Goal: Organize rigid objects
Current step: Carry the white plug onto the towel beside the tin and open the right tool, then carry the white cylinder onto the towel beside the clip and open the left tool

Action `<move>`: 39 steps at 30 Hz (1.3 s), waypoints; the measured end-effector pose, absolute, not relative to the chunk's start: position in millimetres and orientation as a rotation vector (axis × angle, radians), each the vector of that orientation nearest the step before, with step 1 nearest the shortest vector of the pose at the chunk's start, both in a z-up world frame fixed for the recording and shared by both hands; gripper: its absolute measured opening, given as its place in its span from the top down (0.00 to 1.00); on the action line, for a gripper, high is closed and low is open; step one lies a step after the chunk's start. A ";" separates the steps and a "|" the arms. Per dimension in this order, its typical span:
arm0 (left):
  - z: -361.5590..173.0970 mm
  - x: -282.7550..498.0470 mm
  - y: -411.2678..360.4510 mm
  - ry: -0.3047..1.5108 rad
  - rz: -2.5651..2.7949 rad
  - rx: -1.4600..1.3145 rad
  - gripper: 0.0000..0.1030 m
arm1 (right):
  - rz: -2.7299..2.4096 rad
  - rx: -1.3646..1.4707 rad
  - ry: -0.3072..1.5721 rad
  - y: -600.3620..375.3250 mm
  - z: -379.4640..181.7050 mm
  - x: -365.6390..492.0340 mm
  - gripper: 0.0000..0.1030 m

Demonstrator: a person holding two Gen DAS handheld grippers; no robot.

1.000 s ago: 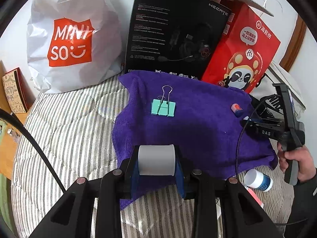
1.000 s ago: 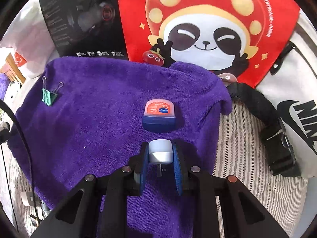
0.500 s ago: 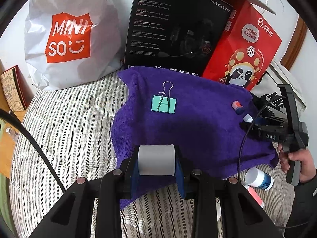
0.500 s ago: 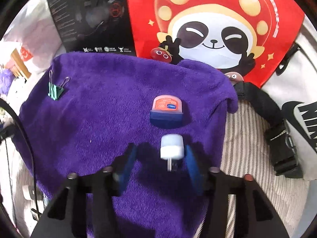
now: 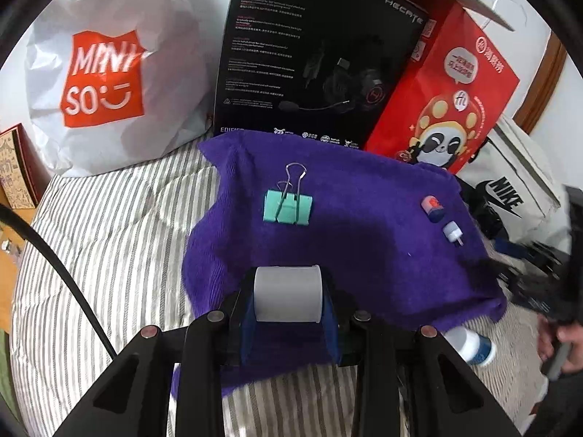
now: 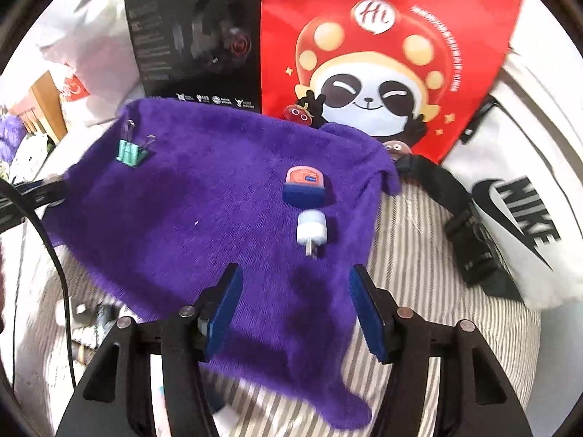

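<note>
From the left wrist camera, the left gripper [image 5: 288, 300] is clamping a grey cylinder [image 5: 288, 294] sideways between its blue pads, hovering over the near edge of the purple towel [image 5: 364, 255]. The teal binder clip [image 5: 288, 208] is lying ahead on the towel with its wire handles pointing away, and the small lip balm jar [image 5: 431, 208] and white plug adapter [image 5: 452, 233] are sitting just beside each other near the towel's right edge. A white bottle with a blue label [image 5: 470, 344] is lying on the striped bedding [image 5: 109, 236], partly under the towel's hem. The cylinder is round and smooth, so I judge it could be rolling off the soft, uneven towel once let go, especially this near the edge.

From the right wrist camera, the right gripper [image 6: 295, 309] is standing wide apart and holding nothing, above the towel just short of the plug adapter [image 6: 310, 228], whose prongs are pointing toward it. The lip balm jar [image 6: 304, 185] is touching or nearly touching the adapter's far end; which, I cannot tell. This view is smeared, which suggests the gripper is moving. A careless pass could be dragging the loose towel and shifting the things on it, and both small items are close to the towel's right edge, beside the black strap [image 6: 452, 196].
</note>
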State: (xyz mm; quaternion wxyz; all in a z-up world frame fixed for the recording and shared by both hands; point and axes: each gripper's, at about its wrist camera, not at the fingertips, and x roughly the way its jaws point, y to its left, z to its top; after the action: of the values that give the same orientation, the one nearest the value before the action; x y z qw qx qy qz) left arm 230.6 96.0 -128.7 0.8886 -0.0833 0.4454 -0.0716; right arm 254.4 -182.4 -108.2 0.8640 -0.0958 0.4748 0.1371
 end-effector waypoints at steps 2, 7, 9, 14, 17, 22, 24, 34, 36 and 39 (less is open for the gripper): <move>-133.5 238.5 94.0 0.928 -0.153 -0.169 0.71 | 0.286 -0.187 0.985 -188.6 -101.2 240.5 0.42; -144.8 250.6 88.8 0.928 -0.148 -0.157 0.71 | 0.313 -0.117 0.994 -205.2 -94.7 207.1 0.39; -146.7 252.1 85.6 0.919 -0.141 -0.134 0.71 | 0.304 -0.089 0.999 -214.1 -94.4 195.3 0.39; -152.7 259.6 80.8 0.909 -0.129 -0.096 0.71 | 0.286 -0.011 1.024 -233.0 -100.3 177.5 0.39; -157.6 266.6 76.8 0.925 -0.109 -0.055 0.71 | 0.288 0.021 1.035 -237.1 -105.1 171.2 0.39; -159.9 277.5 70.1 0.931 -0.089 -0.001 0.71 | 0.304 0.035 1.054 -242.8 -111.0 165.7 0.39; -162.0 282.0 66.3 0.940 -0.092 0.022 0.71 | 0.301 0.055 1.058 -247.7 -111.6 166.3 0.39; -164.5 282.0 61.6 0.941 -0.074 0.067 0.70 | 0.279 0.078 1.069 -260.3 -117.5 161.6 0.39; -163.9 280.4 62.4 0.950 -0.070 0.057 0.65 | 0.280 0.083 1.071 -262.0 -118.3 158.8 0.39; -163.3 275.1 57.0 0.973 -0.093 0.070 0.44 | 0.282 0.091 1.071 -264.7 -117.2 153.0 0.39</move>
State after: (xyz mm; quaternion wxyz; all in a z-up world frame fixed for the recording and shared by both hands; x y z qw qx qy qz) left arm 275.1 57.0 -163.3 0.8824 0.0335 0.4672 -0.0449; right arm 153.0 -264.7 -117.2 0.8495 0.0430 0.5084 0.1341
